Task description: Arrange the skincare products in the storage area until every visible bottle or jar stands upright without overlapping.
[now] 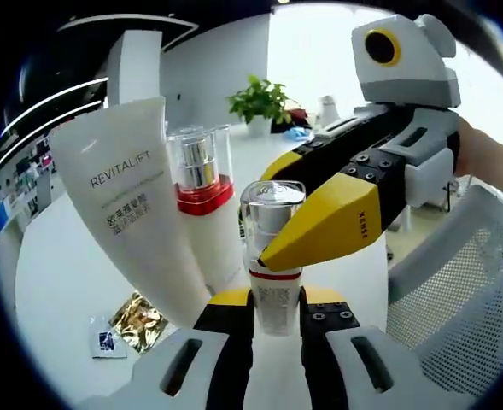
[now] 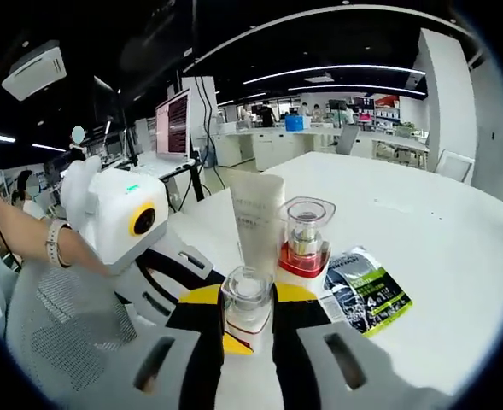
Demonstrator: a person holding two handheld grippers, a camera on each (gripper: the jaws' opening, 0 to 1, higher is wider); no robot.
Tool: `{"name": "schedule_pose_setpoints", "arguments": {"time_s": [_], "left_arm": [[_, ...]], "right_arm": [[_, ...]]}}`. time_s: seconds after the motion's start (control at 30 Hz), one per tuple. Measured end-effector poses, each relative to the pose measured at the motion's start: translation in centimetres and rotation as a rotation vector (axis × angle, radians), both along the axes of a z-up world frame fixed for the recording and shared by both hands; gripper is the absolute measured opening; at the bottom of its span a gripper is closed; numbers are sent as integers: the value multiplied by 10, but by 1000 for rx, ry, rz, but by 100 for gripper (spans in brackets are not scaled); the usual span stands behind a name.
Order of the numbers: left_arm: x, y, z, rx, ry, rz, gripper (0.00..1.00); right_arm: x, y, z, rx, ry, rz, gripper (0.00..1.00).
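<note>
Both grippers, the left gripper (image 1: 276, 318) and the right gripper (image 2: 248, 329), are closed on the small bottle (image 1: 272, 256), which stands upright on the white table (image 1: 55, 265) between their jaws. Just behind it the tube (image 1: 136, 196) and the red-collared bottle (image 1: 201, 184) stand upright, close together. By my judgement little is left: release the small bottle clear of them; two sachets (image 1: 127, 325) lie flat nearby.

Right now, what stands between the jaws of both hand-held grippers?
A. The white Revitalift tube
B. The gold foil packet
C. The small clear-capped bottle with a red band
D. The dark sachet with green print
C: the small clear-capped bottle stands between the left hand-held gripper jaws while the right hand-held gripper tips meet its neck; the Revitalift tube stands apart behind.
</note>
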State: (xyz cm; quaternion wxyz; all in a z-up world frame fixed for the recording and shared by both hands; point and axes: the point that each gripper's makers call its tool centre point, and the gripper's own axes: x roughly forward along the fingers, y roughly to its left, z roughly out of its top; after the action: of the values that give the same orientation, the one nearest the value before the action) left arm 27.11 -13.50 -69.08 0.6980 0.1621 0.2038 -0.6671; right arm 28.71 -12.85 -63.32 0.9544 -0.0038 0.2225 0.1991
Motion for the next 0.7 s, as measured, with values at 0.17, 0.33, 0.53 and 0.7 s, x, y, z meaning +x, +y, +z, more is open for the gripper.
{"name": "schedule_pose_setpoints", "arguments": {"time_s": [0.17,0.33,0.53,0.7], "left_arm": [[-2,-2,-7,-24,9,-1,17],[-5,-1,-14,-26,5,-18,17],[-1,-4,-12,-41,-19,-19,18],[1,-5,-10,-52,-51,-16,18]], "right_arm": [[-1,-1,-7,-6,5,-9,20],[-3,-1,-14,-28,17,-6,21],[-2,-3,-13,-32,12,-21,22],[-4,2,-16,-46,20,-7,25]]}}
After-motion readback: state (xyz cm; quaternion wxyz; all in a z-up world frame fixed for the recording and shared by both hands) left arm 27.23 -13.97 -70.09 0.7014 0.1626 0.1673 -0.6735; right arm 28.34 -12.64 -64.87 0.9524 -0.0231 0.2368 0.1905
